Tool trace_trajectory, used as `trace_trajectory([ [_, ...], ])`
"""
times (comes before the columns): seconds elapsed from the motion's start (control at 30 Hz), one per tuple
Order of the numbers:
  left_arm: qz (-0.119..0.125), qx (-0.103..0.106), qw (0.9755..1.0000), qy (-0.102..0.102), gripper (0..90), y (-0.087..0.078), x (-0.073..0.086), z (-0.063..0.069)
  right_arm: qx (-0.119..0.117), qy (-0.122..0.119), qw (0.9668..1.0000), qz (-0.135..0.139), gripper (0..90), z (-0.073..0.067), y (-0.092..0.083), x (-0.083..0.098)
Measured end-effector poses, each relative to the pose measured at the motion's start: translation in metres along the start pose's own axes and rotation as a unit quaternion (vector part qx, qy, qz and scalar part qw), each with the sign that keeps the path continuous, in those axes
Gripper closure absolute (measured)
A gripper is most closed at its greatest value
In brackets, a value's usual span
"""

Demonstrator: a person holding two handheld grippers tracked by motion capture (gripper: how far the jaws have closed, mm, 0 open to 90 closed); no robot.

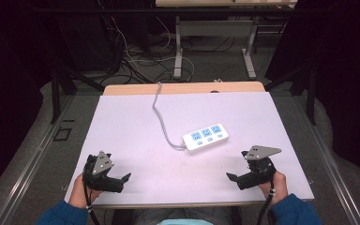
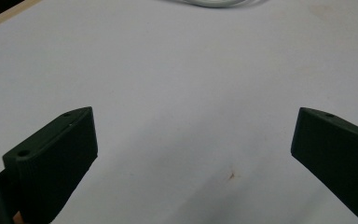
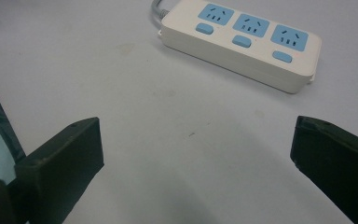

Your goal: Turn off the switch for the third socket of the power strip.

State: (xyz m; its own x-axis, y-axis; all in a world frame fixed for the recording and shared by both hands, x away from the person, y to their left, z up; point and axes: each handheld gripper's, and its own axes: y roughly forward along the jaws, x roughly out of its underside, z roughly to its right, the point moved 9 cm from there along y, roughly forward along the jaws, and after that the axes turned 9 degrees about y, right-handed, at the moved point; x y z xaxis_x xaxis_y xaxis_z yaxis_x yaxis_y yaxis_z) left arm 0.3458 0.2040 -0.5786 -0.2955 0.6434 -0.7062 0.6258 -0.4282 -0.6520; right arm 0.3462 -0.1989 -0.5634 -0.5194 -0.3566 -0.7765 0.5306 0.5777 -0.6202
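Observation:
A white power strip [image 1: 206, 137] with three blue sockets and three blue switches lies flat, right of the table's middle. Its grey cable [image 1: 161, 121] runs off toward the far edge. In the right gripper view the power strip [image 3: 242, 44] lies ahead of the jaws, apart from them. My left gripper [image 1: 124, 178] rests near the front left edge, open, with nothing between its jaws. My right gripper [image 1: 230, 177] sits near the front right edge, open and empty too. Both point inward toward each other. The left gripper [image 2: 193, 116] looks over bare tabletop, and the right gripper [image 3: 196, 123] stands wide apart.
The white tabletop [image 1: 136, 126] has a wooden strip [image 1: 187, 88] along its far edge. A loop of cable [image 2: 209, 2] shows at the top of the left gripper view. Beyond the table stand desk legs [image 1: 178, 51] and tangled floor wires [image 1: 136, 61].

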Motion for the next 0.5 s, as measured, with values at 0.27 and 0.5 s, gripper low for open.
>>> trace_trajectory([
  [0.27, -0.001, 0.001, 1.0000, -0.002, 0.2, 0.000, 0.000, 0.000, 0.001, 0.004, 1.0000, -0.002, 1.7, 0.003, 0.002, -0.007],
  [0.5, 0.000, 0.001, 1.0000, -0.002, 0.2, 0.000, 0.000, 0.000, 0.007, 0.005, 1.0000, 0.005, 1.8, 0.008, 0.003, -0.013],
])
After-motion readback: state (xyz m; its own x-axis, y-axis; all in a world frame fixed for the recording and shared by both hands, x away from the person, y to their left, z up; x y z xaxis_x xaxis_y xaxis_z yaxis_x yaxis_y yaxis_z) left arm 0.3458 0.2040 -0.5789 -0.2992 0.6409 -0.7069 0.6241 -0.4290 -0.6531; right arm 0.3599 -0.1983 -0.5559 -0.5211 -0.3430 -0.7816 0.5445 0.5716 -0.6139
